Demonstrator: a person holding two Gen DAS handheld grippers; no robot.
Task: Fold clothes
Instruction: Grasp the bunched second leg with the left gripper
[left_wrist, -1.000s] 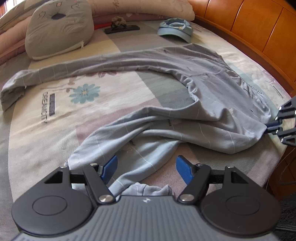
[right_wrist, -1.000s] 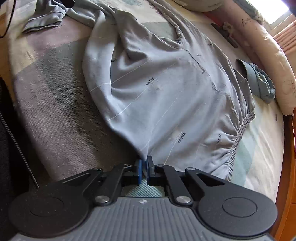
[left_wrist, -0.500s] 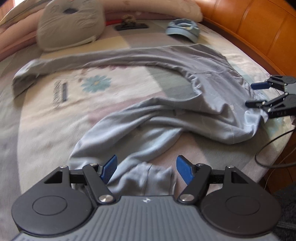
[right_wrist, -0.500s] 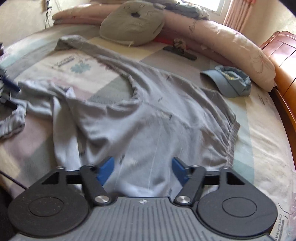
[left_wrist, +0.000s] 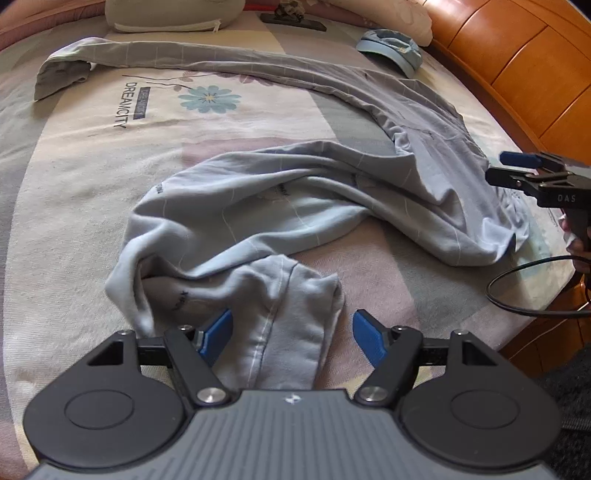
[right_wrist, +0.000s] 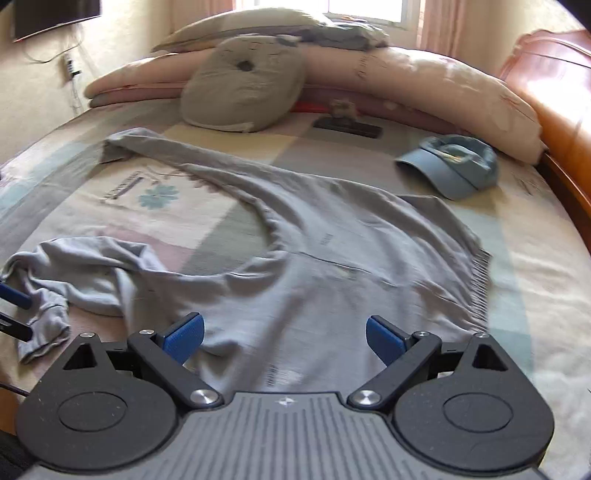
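The grey long-sleeved top (left_wrist: 417, 173) lay spread on the patterned bedsheet (left_wrist: 92, 177), its body on the side nearer the wooden headboard (left_wrist: 517, 62) and its sleeves trailing away from it. The far sleeve (left_wrist: 177, 55) ran almost straight; the near sleeve (left_wrist: 236, 221) curled back in a heap, so the long axis was roughly sleeve to sleeve. The left gripper (left_wrist: 291, 328) stood open astride the near cuff (left_wrist: 291, 306) (one pad possibly brushing cloth, hard to tell), not pinching. The right gripper (right_wrist: 284, 334), farther toward the headboard over the body, had just been opening and held nothing. The fabric looked light, limp and prone to bunching; cuffs, hem and shoulder seams seemed the surest holds.
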